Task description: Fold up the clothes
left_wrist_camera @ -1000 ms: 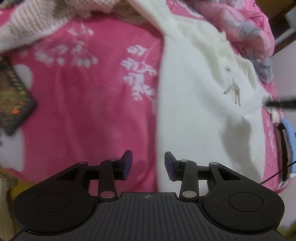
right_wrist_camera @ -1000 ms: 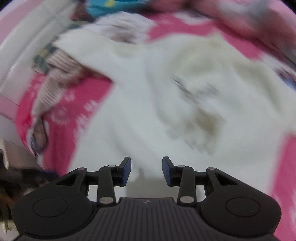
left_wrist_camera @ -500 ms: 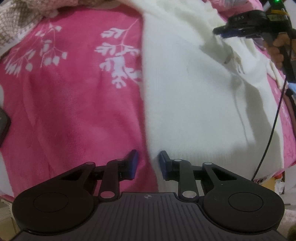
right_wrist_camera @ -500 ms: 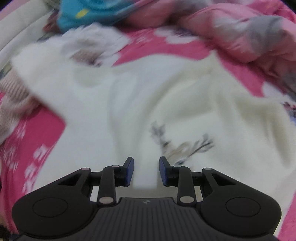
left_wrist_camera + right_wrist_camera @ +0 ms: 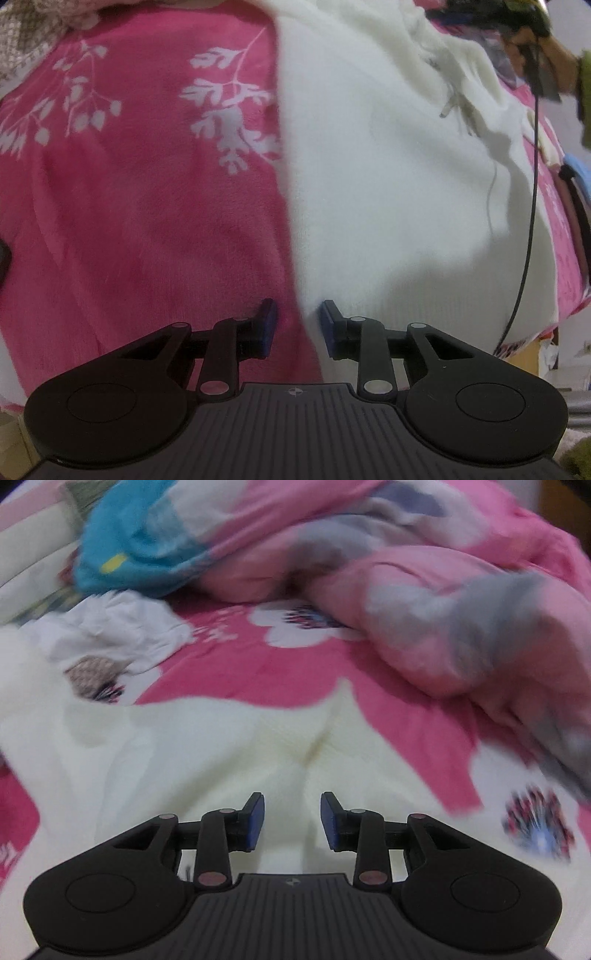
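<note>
A: Where is your cream sweater (image 5: 388,177)?

B: Spread flat on the pink bedspread (image 5: 140,221), its side edge running just ahead of your left gripper (image 5: 294,325).

A: And that gripper's jaws?

B: Slightly apart after just widening, nothing between them.

A: Your right gripper (image 5: 291,821)?

B: Over the sweater's upper edge, near the crumpled quilt (image 5: 461,627); jaws apart, just widened, empty.

Parted jaws of right gripper (image 5: 291,821) over cream garment (image 5: 221,746)
</note>
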A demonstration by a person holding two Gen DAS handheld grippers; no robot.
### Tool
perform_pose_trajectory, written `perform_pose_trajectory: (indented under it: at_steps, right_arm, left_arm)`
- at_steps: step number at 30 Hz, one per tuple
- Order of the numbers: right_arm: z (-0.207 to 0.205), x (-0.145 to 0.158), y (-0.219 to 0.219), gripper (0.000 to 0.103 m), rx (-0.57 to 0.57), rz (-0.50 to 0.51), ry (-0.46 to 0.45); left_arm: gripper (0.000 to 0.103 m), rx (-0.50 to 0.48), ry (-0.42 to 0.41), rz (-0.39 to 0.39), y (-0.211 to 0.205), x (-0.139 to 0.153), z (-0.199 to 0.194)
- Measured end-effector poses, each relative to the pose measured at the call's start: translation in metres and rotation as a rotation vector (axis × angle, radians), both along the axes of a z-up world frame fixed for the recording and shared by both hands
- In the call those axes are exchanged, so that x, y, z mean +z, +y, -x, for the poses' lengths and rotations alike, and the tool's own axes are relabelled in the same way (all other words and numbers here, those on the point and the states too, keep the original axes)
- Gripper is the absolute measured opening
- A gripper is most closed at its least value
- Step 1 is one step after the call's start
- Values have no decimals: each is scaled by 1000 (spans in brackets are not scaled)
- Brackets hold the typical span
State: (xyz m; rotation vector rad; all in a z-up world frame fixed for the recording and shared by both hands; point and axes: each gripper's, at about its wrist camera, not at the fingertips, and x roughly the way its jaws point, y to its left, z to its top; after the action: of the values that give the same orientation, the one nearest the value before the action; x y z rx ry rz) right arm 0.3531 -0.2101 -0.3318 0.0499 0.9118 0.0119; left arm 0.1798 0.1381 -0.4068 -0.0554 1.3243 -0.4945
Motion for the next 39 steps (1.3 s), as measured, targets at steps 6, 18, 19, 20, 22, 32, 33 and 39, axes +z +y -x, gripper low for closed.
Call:
perform_pose_trajectory:
  at_steps: [6, 18, 19, 20, 22, 32, 33, 39]
  right_arm:
    - [-38, 2, -28, 47, -121, -257, 23]
    - [-88, -34, -78, 42, -246, -476, 92]
    - [-87, -32, -76, 23, -223, -492, 92]
    - [-87, -30, -74, 16, -205, -495, 94]
    - [-89, -23, -70, 2, -184, -447, 84]
    - [-118, -3, -59, 1, -151, -227, -110]
    - [-123, -11, -57, 1, -144, -198, -109]
    - [-142, -62, -55, 4, -159, -140, -15]
  left_arm:
    - [29, 5, 14, 1, -2, -3, -4]
    - [30, 28, 11, -2, -8, -8, -5]
    - [30, 30, 10, -5, -9, -9, -4]
    - [30, 33, 9, -8, -10, -9, -4]
    - [30, 37, 8, -16, -12, -10, -5]
    - [30, 46, 9, -37, -13, -10, -3]
    - [30, 44, 6, -40, -13, -11, -2]
    - [30, 38, -3, -59, -18, -13, 0]
